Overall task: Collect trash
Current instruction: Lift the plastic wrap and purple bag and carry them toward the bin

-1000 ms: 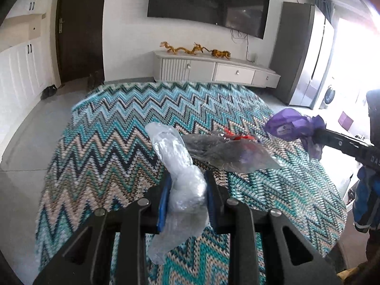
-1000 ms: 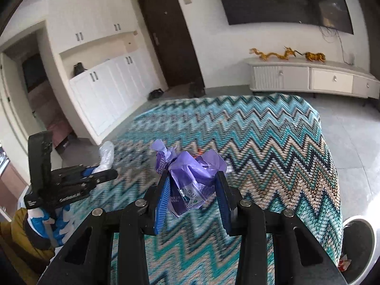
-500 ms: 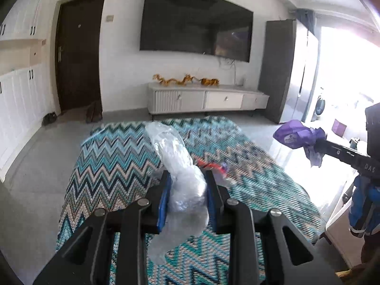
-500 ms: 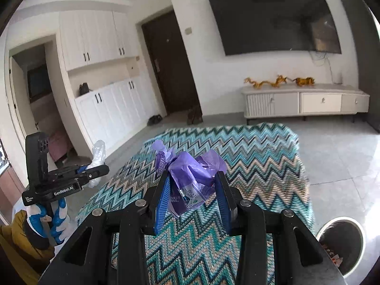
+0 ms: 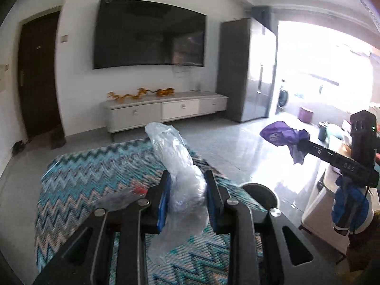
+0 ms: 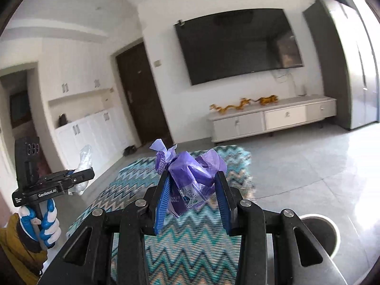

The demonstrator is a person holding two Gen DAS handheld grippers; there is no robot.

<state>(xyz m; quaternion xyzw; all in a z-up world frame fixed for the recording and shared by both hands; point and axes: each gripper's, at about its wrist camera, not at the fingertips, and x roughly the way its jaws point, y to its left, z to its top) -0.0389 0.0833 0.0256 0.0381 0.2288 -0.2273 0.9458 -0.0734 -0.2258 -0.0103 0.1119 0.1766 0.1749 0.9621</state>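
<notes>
My left gripper is shut on a crumpled clear plastic wrapper that sticks up between the blue pads and hangs below them. My right gripper is shut on a crumpled purple wrapper with white print. In the left wrist view the right gripper shows at the right, carrying the purple wrapper. In the right wrist view the left gripper shows at the left with the clear plastic, held by a blue-and-white gloved hand. A round trash bin stands on the floor at lower right. More clear plastic with a red piece lies on the zigzag rug.
A white TV cabinet with gold dragon figures stands under the wall TV. A dark door is at the left, a tall grey cabinet at the right. The trash bin sits off the rug's right edge on shiny tile floor.
Both grippers have risen and swung right, each keeping its wrapper. The rug has dropped lower in both views and the trash bin has come into the left wrist view.
</notes>
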